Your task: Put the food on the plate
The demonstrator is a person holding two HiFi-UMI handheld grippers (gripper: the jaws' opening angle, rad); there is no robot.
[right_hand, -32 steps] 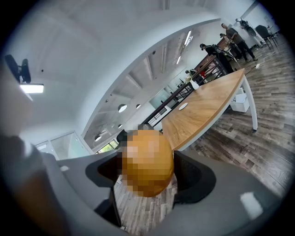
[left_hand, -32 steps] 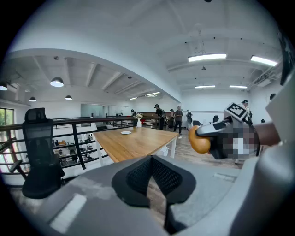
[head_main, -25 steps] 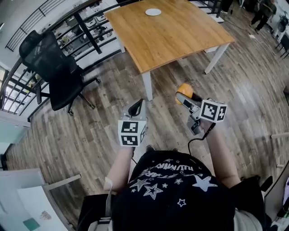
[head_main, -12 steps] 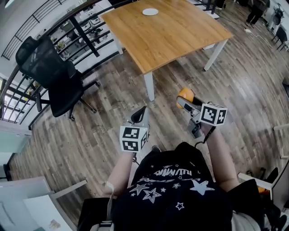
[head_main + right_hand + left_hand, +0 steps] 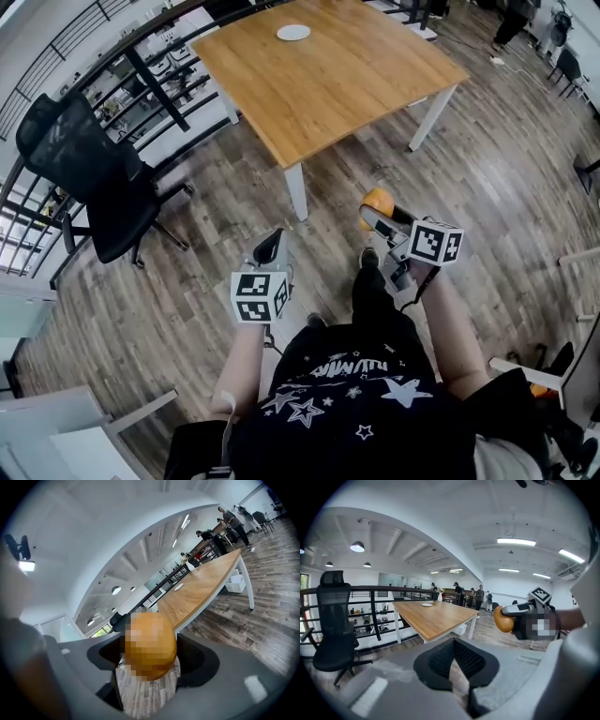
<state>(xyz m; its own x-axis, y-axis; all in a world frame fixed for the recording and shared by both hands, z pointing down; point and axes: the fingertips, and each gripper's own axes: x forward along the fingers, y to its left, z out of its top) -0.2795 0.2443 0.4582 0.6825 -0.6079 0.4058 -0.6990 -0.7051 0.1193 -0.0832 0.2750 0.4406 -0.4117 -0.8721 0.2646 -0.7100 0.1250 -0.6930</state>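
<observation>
The round orange food [image 5: 377, 198] sits clamped between the wide-spread jaws of the right claw [image 5: 379, 210]. It is carried in the air above the wooden floor [image 5: 187, 281], well short of the desk [image 5: 328, 89]. The white plate [image 5: 293, 33] lies near the desk's far edge, so the food is probably held out front, ready for that reach. The left claw [image 5: 268, 249] hangs empty with its jaws closed together, likely just kept clear.

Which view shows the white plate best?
Head view: the plate shows from above as a full oval on the far end of the table. Both gripper views show it only as a thin, distant sliver.
</observation>
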